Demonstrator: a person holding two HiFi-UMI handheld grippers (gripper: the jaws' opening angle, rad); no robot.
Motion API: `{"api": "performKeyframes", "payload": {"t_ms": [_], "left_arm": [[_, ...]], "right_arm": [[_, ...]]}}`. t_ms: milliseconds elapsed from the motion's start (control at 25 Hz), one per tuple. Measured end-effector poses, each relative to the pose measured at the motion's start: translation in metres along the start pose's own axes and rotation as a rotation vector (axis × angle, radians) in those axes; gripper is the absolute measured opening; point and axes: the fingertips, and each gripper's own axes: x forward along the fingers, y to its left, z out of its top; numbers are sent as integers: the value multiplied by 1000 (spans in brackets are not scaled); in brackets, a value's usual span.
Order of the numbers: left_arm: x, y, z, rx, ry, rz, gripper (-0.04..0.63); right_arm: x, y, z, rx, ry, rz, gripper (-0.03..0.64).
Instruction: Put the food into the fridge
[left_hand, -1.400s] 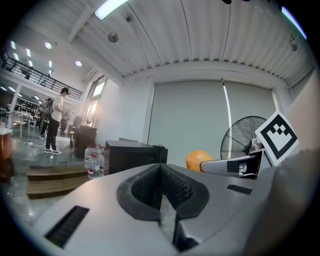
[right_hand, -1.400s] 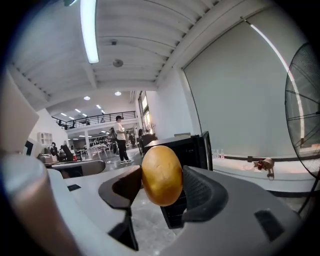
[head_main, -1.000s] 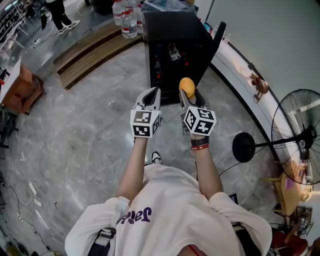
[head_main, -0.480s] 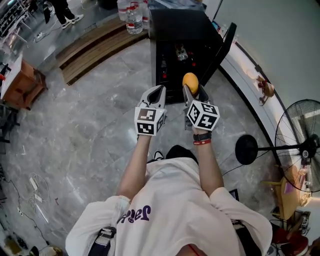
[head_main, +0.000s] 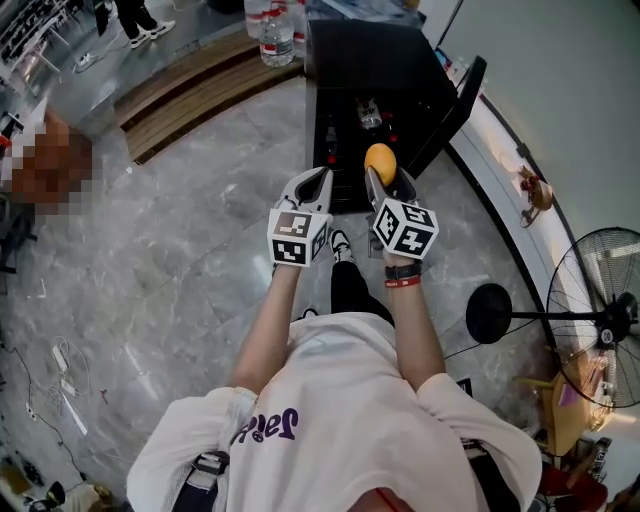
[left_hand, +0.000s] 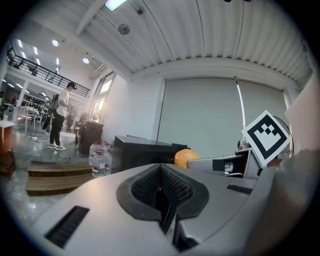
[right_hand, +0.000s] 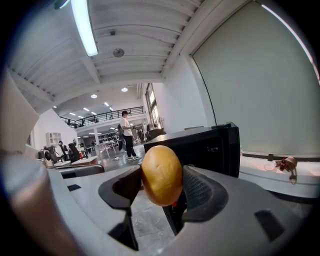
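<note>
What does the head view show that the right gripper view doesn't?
Only the head view shows the standing fan, the water bottles beside the fridge and the person's white shirt. Only the right gripper view shows the ceiling and its long strip light. Both show the right gripper shut on a round orange-yellow food, with the black fridge ahead.

Head view: high on person's head, faces steeply down; arms run toward 12 o'clock, black fridge (head_main: 380, 60) far off at 12 o'clock. Left gripper view: rides on left tongs (left_hand: 161, 187), very near, looks level along them. Right gripper view: same on right tongs (right_hand: 162, 182). All three share fridge and orange food (right_hand: 161, 167); left gripper view catches right tongs at 3 o'clock.
</note>
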Motion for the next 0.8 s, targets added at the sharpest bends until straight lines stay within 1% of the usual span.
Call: {"api": "performKeyframes", "payload": {"t_ms": [200, 440, 800], "left_arm": [[40, 13, -9, 4, 22, 12, 17], [81, 20, -16, 13, 47, -7, 17], [112, 32, -28, 15, 57, -20, 17]], "right_arm": [[40, -21, -8, 30, 23, 12, 275], [80, -38, -16, 31, 56, 15, 273], [117, -50, -28, 27, 80, 18, 275]]}}
